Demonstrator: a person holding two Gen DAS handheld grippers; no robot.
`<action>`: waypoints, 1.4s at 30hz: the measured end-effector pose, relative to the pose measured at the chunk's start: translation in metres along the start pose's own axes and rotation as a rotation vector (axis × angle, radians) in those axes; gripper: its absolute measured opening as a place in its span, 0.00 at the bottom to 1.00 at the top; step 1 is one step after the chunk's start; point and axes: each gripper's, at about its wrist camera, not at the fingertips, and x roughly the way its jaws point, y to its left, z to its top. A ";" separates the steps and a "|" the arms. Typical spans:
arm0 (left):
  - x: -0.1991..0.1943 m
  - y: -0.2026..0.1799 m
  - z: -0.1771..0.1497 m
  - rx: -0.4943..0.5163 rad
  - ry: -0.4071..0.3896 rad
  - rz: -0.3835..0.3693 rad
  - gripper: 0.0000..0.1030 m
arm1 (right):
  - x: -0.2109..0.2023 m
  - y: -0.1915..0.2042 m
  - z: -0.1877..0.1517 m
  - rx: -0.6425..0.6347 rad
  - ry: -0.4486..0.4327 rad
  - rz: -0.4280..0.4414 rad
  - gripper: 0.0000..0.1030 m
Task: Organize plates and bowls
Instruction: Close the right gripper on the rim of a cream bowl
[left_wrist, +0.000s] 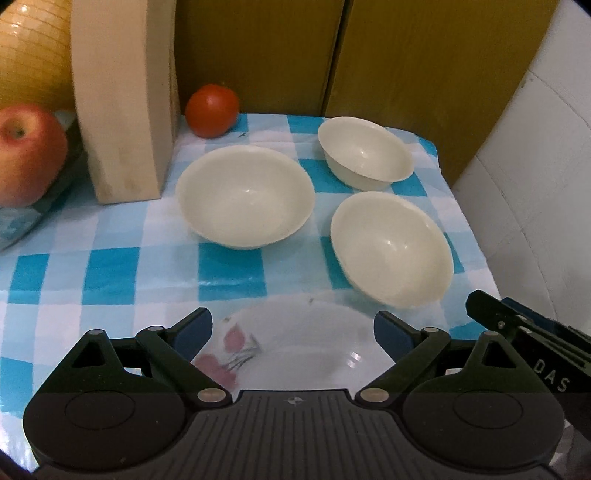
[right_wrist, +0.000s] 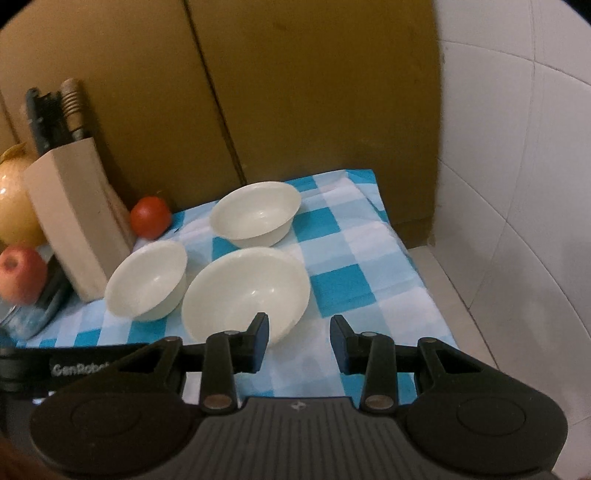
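Three cream bowls stand apart on a blue-and-white checked cloth: a wide one at the middle, a small one at the back right, and a third at the right. A white plate with a red flower pattern lies under my left gripper, which is open and empty above it. My right gripper is open and empty, its left fingertip over the near rim of the nearest bowl; the other two bowls stand behind. The right gripper's body shows in the left view.
A beige knife block stands at the back left, also in the right view. A tomato sits behind the bowls. An apple and a yellow melon are at far left. Cardboard backs the table; a white tiled wall is right.
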 end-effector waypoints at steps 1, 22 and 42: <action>0.003 -0.001 0.002 -0.010 0.004 -0.009 0.94 | 0.003 -0.002 0.002 0.008 0.002 -0.004 0.34; 0.050 -0.023 0.019 -0.021 0.054 -0.044 0.79 | 0.050 -0.016 0.012 0.046 0.067 -0.030 0.34; 0.058 -0.042 0.012 0.064 0.063 -0.090 0.40 | 0.054 -0.016 0.010 0.075 0.132 0.056 0.12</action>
